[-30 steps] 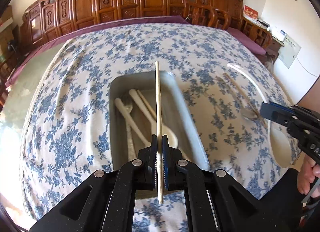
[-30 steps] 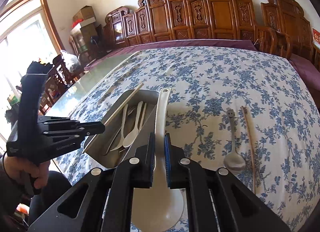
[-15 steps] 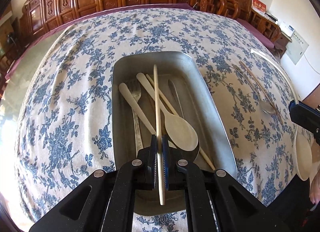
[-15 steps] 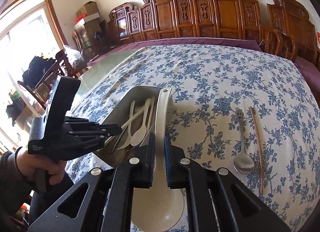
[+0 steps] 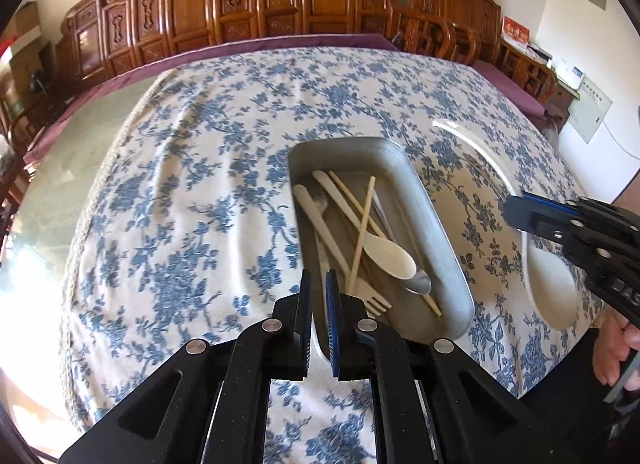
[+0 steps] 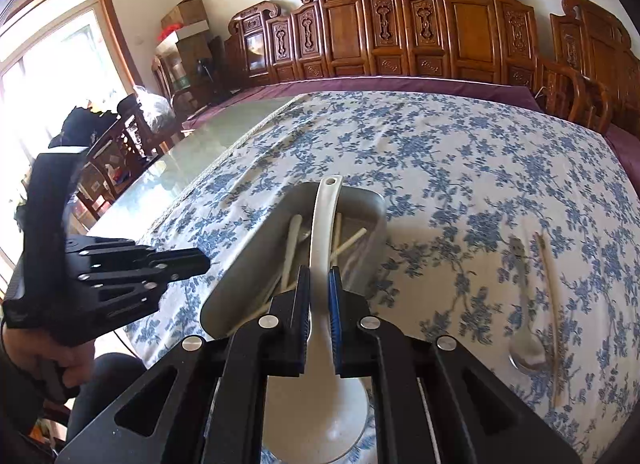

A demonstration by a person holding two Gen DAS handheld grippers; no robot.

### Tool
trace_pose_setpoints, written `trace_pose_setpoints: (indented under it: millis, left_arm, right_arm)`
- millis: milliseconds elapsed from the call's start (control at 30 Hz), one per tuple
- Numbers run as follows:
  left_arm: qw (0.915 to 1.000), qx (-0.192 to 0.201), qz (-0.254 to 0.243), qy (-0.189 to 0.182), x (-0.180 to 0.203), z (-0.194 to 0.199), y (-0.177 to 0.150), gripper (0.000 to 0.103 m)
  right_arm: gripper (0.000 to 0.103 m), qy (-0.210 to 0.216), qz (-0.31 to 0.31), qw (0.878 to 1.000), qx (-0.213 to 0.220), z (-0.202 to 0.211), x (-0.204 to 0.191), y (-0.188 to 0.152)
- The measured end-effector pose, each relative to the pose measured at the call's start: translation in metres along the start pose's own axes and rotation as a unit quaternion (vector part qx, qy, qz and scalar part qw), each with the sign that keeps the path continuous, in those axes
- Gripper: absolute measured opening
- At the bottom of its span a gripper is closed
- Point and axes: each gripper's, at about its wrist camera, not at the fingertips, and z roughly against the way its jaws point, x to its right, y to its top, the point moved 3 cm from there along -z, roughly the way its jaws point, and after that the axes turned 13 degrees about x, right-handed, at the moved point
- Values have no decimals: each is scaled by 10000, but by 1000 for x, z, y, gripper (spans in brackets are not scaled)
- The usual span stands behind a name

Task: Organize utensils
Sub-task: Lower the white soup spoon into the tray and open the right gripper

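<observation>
Ladle [image 6: 322, 248] clamped by handle in right gripper [image 6: 319, 296] over tray [image 6: 224, 284], prob. for dropping in; left gripper [image 5: 319, 296] nearly shut, empty.

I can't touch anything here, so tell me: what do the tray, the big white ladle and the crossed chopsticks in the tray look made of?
The tray looks like brushed metal, probably steel: grey with dull reflections. The white ladle seems glossy plastic or melamine, possibly ceramic: smooth, uniformly white, with a hanging hole. The chopsticks look like pale unfinished wood or bamboo: matte and tan.
</observation>
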Motion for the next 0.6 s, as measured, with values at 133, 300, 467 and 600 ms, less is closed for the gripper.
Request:
trace_pose_setpoints:
  millis: [133,300,467,600]
  left_arm:
    - [9999,113,13,71,-8,11,-3,5]
    - [9997,210,88,111,-18,23,-8,5]
    - [9993,291,130,219,-28,27,-8,5]
    - [9989,309,223,279,-35,27,-8,5]
  right_arm:
    - [11,26,-22,10000,-38,-13,-10,3]
    - [11,-7,14,10000,-91,-31,-19,6]
    - [11,-94,46,9998,-146,-51,-22,7]
    - [11,-171,-81,9994,-276,-69,-17,3]
